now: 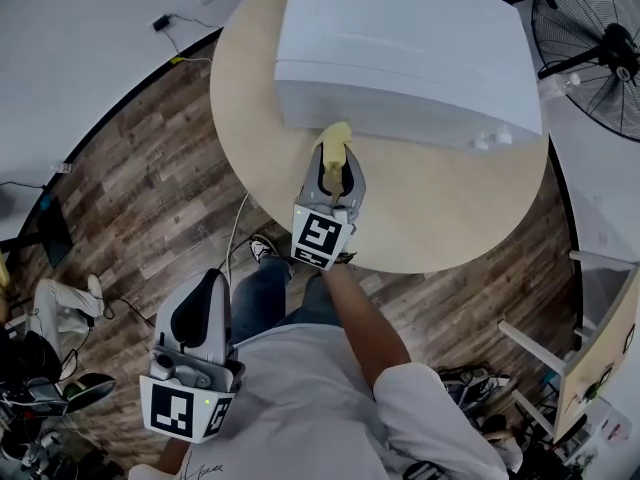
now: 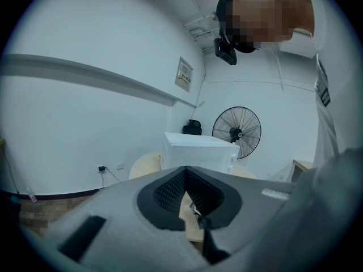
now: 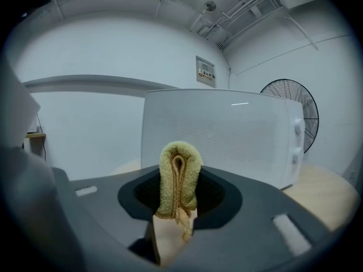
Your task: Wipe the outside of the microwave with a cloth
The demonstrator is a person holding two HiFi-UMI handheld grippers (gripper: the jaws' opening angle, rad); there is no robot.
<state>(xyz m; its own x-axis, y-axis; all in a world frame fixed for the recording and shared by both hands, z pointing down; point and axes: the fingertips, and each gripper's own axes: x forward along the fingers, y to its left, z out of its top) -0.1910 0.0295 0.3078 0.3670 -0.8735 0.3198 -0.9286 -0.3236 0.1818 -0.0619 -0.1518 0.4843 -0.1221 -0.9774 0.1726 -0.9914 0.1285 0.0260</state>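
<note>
The white microwave [image 1: 400, 48] stands on the round beige table [image 1: 450, 213]. My right gripper [image 1: 333, 171] is shut on a folded yellow-green cloth [image 1: 335, 140] whose top fold lies at the microwave's near wall; whether it touches I cannot tell. In the right gripper view the cloth [image 3: 178, 177] stands upright between the jaws, with the microwave [image 3: 227, 135] close behind it. My left gripper [image 1: 207, 293] hangs low beside the person's body, off the table, shut on nothing. Its own view shows the jaws together and the microwave [image 2: 198, 149] far off.
A black standing fan [image 1: 590, 48] is behind the table at the right. Cables and a socket [image 1: 160, 23] run along the wall on the wood floor. Shoes and clutter [image 1: 55, 313] lie at the left, a wooden frame [image 1: 600, 358] at the right.
</note>
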